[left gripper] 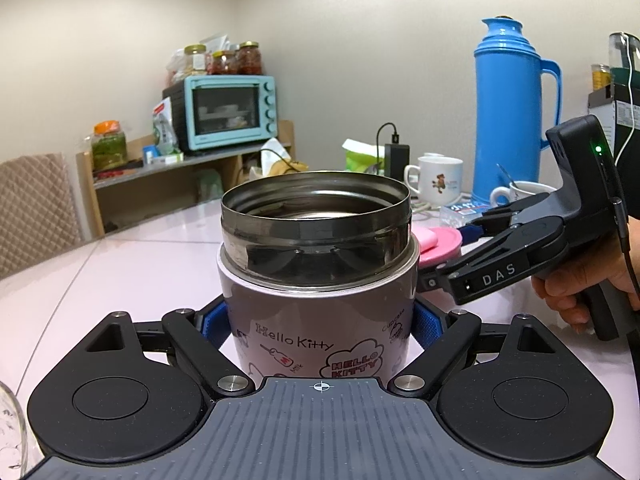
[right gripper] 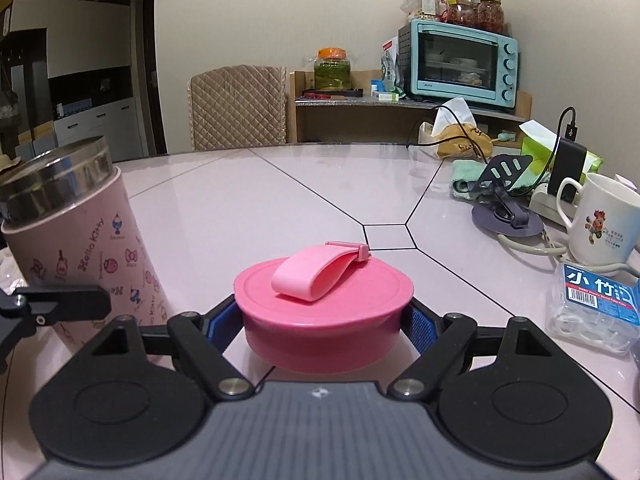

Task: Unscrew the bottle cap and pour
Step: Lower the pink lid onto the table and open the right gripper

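1. Left wrist view. Your left gripper [left gripper: 320, 328] is closed on the lower body of the pink steel Hello Kitty flask [left gripper: 318, 280], its blue pads [left gripper: 210, 326] pressed against both sides. The flask stands upright on the pale pink glossy table [left gripper: 120, 264], its long axis vertical and its threaded steel mouth uncovered. Your right gripper [left gripper: 452, 252] sits just beside the flask on its right, holding the round pink plastic cap [left gripper: 438, 242] at table level.

2. Right wrist view. Your right gripper [right gripper: 324, 326] is closed to the cap's width; its blue pads [right gripper: 418, 326] bear on the sides of the pink cap [right gripper: 324, 304], whose loop strap lies flat on top. The cap appears to rest on the table [right gripper: 240, 200], though contact beneath it is hidden. The flask [right gripper: 80, 248] stands to the left, apart from the cap.

3. Judgement. Unscrewing is done and pouring remains. Your left hand already holds the flask, so tipping falls to it. A white ceramic mug [right gripper: 600, 220] stands at right; a glass edge [left gripper: 12, 432] shows at far left.
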{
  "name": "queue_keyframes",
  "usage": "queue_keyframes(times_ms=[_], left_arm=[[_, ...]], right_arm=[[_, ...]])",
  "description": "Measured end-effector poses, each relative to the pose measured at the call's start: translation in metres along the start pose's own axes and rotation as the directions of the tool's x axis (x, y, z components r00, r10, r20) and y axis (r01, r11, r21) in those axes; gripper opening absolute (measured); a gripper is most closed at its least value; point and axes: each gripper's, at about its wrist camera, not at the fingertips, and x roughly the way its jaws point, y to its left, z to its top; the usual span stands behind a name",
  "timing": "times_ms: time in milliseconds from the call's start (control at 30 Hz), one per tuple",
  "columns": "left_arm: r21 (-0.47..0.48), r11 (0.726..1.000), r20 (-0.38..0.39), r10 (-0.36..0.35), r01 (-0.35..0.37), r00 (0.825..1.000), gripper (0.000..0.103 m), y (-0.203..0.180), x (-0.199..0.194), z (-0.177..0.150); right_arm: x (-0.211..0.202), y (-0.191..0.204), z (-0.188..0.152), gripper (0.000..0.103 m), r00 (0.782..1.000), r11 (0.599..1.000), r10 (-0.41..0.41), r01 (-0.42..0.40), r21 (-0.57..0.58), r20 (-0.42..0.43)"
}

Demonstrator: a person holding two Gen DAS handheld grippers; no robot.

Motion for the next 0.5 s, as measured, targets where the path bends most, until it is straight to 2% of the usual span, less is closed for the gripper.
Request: queue_keyframes(times_ms=[500], left_arm=[[-0.002,1.0,-0.006,0.002,-0.002,1.0,0.09,0.0,-0.0001,0.0007]], right_arm=[[0.0045,-0.0027,-0.004,0.085,0.999,1.0,-0.001,0.0,-0.023,-0.046]])
